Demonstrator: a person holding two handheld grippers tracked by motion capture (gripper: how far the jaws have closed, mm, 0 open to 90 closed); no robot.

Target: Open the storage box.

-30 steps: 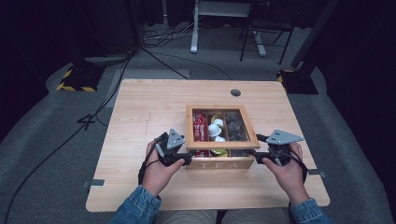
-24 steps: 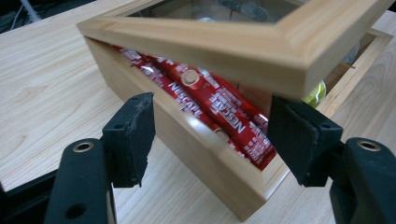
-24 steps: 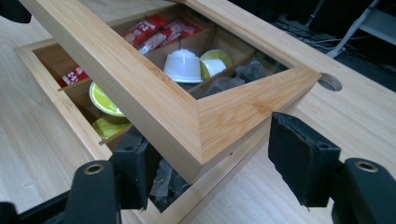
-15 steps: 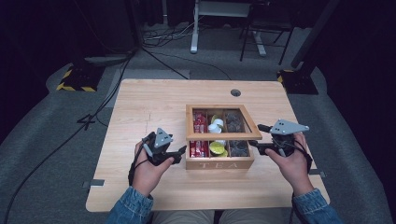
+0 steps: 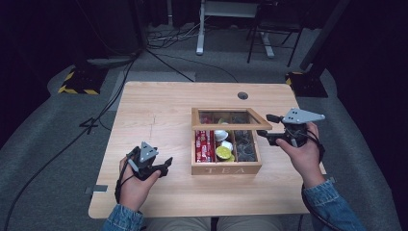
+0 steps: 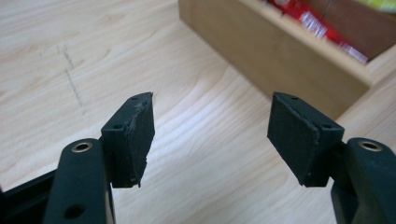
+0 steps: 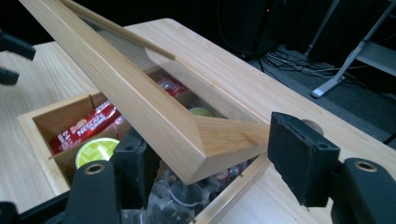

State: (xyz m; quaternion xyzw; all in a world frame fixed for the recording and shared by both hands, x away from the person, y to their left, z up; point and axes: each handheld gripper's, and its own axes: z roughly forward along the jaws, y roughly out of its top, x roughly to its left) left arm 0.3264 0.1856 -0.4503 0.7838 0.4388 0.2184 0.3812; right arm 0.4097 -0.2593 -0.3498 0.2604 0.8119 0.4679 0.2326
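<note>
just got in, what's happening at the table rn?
A person is opening the wooden tea box. The right claw has the corner of the glass-paned lid between its jaws, with the lid tilted partway up. I can't tell whether the pads press on it. The left claw hangs open over bare table left of the box, holding nothing. Red packets and a yellow-green capsule lie inside.

A light wooden counter (image 5: 159, 115) with a round cable hole (image 5: 243, 95) stands on grey carpet (image 5: 43, 144) in a dark room. Black cables (image 5: 163, 43) trail across the floor behind it. A white desk leg (image 5: 199, 33) and a chair base (image 5: 269, 43) stand farther back, and yellow-black striped blocks (image 5: 77, 82) flank the counter.
</note>
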